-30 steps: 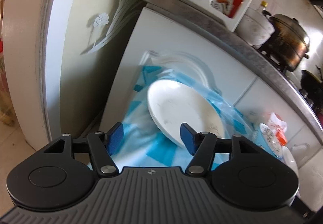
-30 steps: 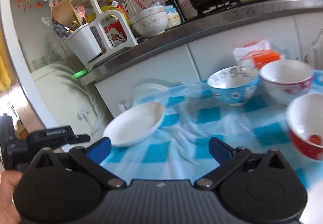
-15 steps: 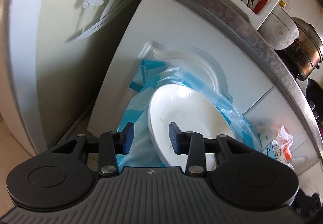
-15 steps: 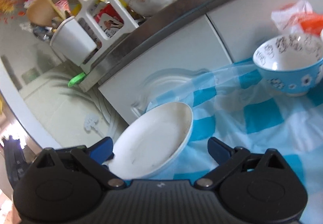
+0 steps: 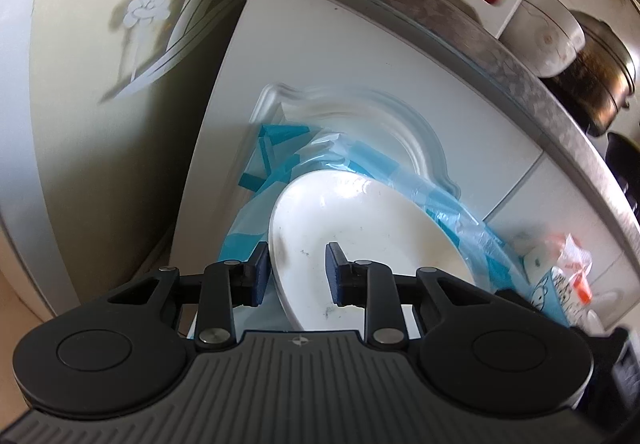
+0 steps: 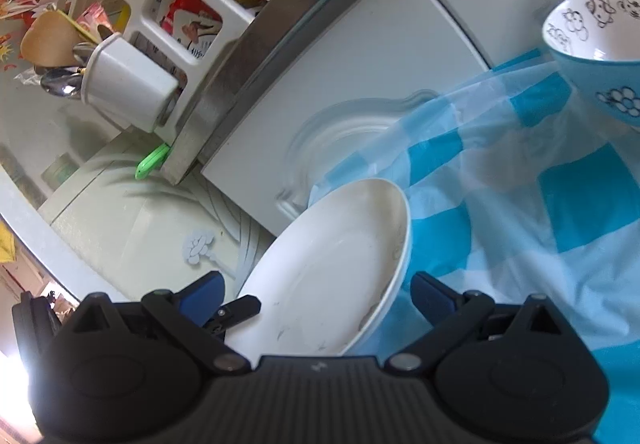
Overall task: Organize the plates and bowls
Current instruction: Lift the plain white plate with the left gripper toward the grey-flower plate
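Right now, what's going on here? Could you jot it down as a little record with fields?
Surface: blue-and-white checked cloth
Main item: white plate, at the cloth's edge
Left gripper: jaws have just been closing, rim of the plate between them; contact with the pads not clear
Right gripper: open wide, plate in front of it
Other dish: blue bowl with cartoon drawings, farther along the cloth
Background: counter with white utensil rack

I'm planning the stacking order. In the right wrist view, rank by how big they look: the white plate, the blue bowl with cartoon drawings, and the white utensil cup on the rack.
1. white plate, though it lies nearest the camera, which inflates it.
2. blue bowl, partly cut off by the frame edge.
3. utensil cup, farthest away, so true size is unsure.
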### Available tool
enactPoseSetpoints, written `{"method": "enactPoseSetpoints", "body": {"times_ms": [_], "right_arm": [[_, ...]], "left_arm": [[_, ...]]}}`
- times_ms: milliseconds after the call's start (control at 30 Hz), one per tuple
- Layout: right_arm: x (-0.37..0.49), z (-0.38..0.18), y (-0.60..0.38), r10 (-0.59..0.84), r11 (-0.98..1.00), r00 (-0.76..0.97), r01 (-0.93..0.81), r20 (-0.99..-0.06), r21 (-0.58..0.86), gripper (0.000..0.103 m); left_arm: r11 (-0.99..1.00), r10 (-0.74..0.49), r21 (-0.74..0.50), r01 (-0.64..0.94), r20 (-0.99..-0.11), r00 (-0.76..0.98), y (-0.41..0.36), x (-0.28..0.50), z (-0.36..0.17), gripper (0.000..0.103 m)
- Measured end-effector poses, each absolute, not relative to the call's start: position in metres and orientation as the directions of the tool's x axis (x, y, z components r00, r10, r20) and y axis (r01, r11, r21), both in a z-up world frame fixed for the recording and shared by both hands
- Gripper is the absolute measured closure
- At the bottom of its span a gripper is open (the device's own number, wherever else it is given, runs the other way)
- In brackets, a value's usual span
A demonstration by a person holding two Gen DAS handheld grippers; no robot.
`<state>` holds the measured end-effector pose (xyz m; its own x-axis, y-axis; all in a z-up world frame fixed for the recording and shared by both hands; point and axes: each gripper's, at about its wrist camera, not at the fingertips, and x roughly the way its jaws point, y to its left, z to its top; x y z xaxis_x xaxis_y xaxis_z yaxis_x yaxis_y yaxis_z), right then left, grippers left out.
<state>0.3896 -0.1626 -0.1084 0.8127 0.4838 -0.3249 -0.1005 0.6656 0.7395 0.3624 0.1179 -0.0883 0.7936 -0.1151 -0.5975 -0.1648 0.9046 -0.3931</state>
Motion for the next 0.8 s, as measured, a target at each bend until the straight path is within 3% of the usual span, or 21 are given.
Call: {"method": "enactPoseSetpoints", "body": {"times_ms": [467, 800], "right_arm": [[0.353, -0.083, -0.152, 0.396, 0.819, 0.839, -0.139, -0.373, 0.557, 0.003], [0.305, -0.075, -0.16, 0.393, 0.835, 0.845, -0.163, -0.362, 0.526, 0.004]], "left_arm": [[0.943, -0.111, -0.32, -0.091, -0.56, 0.821, 0.091, 0.326, -0.07, 0.072], [0.939, -0.137, -0.338, -0.066, -0.543, 0.828, 0.076, 0.29, -0.063, 0.069]]}}
